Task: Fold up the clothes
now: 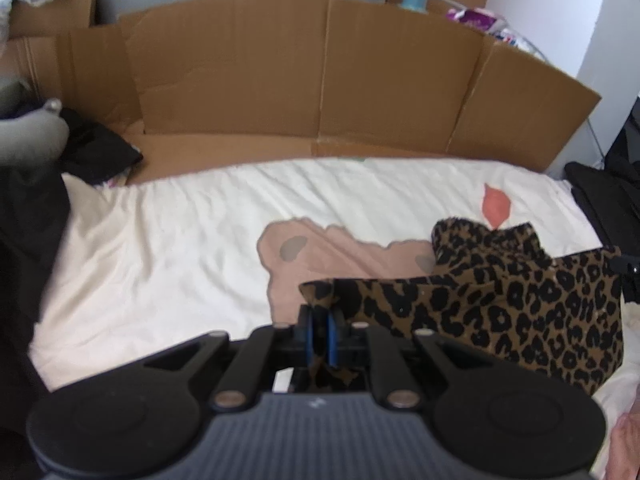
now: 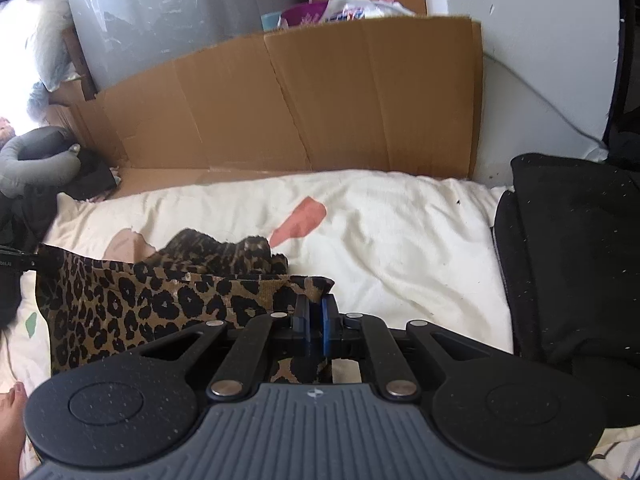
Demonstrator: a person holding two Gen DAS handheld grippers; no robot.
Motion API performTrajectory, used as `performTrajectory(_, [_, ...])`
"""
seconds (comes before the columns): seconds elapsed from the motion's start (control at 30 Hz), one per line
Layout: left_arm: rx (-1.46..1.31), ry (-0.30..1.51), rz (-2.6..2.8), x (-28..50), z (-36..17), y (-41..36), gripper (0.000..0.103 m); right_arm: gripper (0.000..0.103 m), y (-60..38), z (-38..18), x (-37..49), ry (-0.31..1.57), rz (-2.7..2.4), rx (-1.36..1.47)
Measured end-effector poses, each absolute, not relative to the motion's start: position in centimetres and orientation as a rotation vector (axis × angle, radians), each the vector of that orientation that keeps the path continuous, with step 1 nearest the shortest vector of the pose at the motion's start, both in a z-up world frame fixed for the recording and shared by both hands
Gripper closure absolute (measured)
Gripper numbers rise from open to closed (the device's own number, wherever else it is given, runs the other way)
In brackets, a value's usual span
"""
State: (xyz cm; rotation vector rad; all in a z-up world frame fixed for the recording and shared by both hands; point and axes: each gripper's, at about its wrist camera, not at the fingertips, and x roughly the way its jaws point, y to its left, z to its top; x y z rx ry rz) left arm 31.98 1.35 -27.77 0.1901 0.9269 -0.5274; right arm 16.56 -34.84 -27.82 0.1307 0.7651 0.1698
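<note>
Leopard-print fabric, brown with black spots, made up the one garment [image 1: 520,304] in play, and it hung stretched between the two tongs above the cream bed cover [image 1: 168,240] rather than lying flat on it. The left tongs [image 1: 319,330] were pinched nearly closed on one corner of the cloth, a scrap of print showing between the blue pads [image 1: 331,336]; the right tongs [image 2: 315,322] were likewise clamped tight on the opposite corner, with print visible below the jaws. The far part of the garment [image 2: 224,256] sagged in a bunched heap onto the bed near the orange patch [image 2: 300,220] of the cover's pattern. The likeliest trouble, as I judged it, was a thin bite: each corner looked held by only a small fold, so a sharp pull could slip one corner free and drop that side. The bunched far end could also drag and crease, leaving a crooked fold, and uneven tension between the two hands could skew the edge. By count there were two tongs, one leopard-print garment, one bed cover, one long cardboard sheet [image 1: 304,80] standing behind the bed, one grey neck pillow [image 2: 36,164] at the left, and dark clothing [image 2: 576,256] piled at the right whose number I could not tell.
</note>
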Motion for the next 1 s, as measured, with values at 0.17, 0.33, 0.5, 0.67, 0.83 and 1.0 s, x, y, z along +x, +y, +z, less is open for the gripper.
performTrajectory(0.17, [0.191, 0.873, -0.526, 32.1, -25.4, 0.8, 0.096, 0.1, -35.3, -26.2, 15.9, 0.737, 0.166, 0.15])
performTrajectory(0.33, [0.196, 0.828, -0.531, 32.8, -23.7, -0.3, 0.096, 0.1, -35.9, -25.0, 15.6, 0.712, 0.151, 0.161])
performTrajectory(0.5, [0.198, 0.793, -0.538, 33.3, -22.2, -1.6, 0.096, 0.1, -36.3, -23.9, 15.9, 0.688, 0.147, 0.162])
performTrajectory(0.67, [0.185, 0.811, -0.534, 34.2, -22.0, -1.8, 0.096, 0.1, -36.5, -23.4, 16.5, 0.68, 0.149, 0.171])
performTrajectory(0.83, [0.197, 0.852, -0.521, 35.5, -23.7, -2.0, 0.096, 0.1, -36.4, -24.3, 17.7, 0.707, 0.154, 0.173])
performTrajectory(1.0, [0.202, 0.911, -0.508, 37.0, -26.4, -2.3, 0.095, 0.1, -36.3, -26.1, 19.1, 0.762, 0.147, 0.174])
